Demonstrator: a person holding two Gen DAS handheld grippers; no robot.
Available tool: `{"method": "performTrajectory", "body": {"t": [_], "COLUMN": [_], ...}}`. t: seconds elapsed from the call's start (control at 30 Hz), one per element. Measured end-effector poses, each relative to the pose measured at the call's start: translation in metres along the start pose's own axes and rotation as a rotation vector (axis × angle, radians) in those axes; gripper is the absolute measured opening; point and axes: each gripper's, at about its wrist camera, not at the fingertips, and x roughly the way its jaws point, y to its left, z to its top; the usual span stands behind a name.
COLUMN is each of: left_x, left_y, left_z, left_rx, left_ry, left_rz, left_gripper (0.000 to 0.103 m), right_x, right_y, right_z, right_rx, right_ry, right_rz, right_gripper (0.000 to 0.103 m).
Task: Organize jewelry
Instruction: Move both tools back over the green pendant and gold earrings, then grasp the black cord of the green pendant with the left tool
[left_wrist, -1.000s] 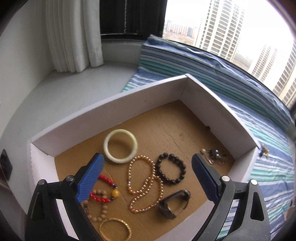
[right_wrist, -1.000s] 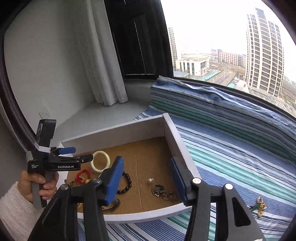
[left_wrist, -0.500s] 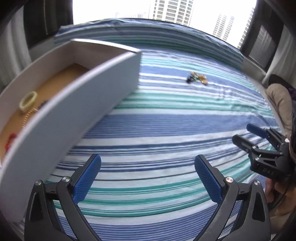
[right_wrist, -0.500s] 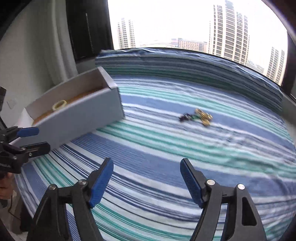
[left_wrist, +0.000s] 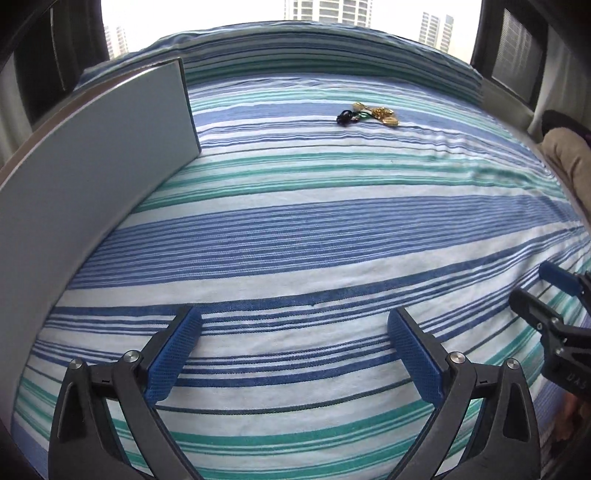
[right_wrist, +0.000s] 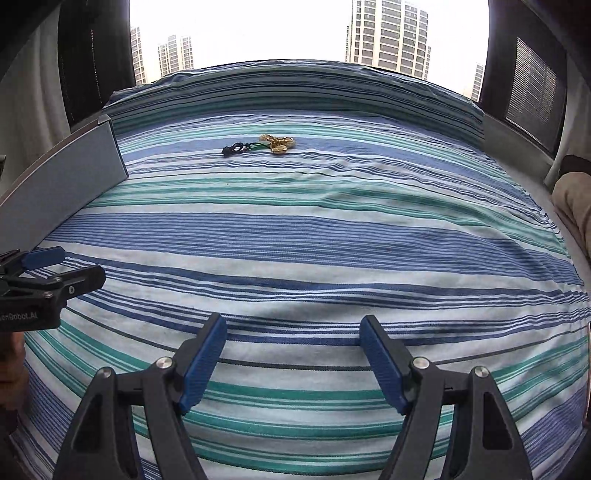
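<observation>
Both tongs are over the striped bedspread (left_wrist: 314, 229) right now, pointing down at it with nothing between the blue pads. The left tongs (left_wrist: 293, 354) sit at the bottom of the left wrist view with the jaws spread wide, holding nothing. The right tongs (right_wrist: 293, 360) are at the bottom of the right wrist view, also well apart and empty, just stripes showing in the gap.

The loose jewelry (left_wrist: 367, 113) is a small tangle of gold-coloured bits with a dark cord and a touch of green. It's lying on the bedspread in the upper middle of the left view, well apart from both tongs. Too small to say exactly what kind of piece it is. In the right view the same jewelry (right_wrist: 264, 144) also sits upper middle, a little left of centre.

The white box (left_wrist: 85, 162) fills the left side of the left view, only its outer wall visible, so I can't see inside. In the right view it's at the left edge, and the left tongs poke in below it at middle left
</observation>
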Motion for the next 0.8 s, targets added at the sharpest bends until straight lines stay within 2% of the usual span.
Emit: {"method": "performTrajectory", "body": {"t": [0.2, 0.6, 0.7, 0.8], "left_x": [0.002, -0.001, 0.000, 0.001], "left_y": [-0.003, -0.001, -0.002, -0.001], "left_z": [0.000, -0.004, -0.001, 0.010], "left_rx": [0.022, 0.013, 0.017, 0.044], "left_ry": [-0.002, -0.012, 0.011, 0.095], "left_rz": [-0.027, -0.018, -0.018, -0.025], "left_gripper": [0.103, 0.103, 0.103, 0.102], "right_x": [0.006, 0.007, 0.007, 0.007], "right_y": [0.000, 0.001, 0.001, 0.001], "right_z": [0.001, 0.002, 0.002, 0.001], "right_rx": [0.013, 0.013, 0.013, 0.013], "right_ry": [0.021, 0.024, 0.023, 0.023], "right_rz": [0.004, -0.004, -0.004, -0.004], "right_gripper": [0.077, 0.079, 0.079, 0.079]}}
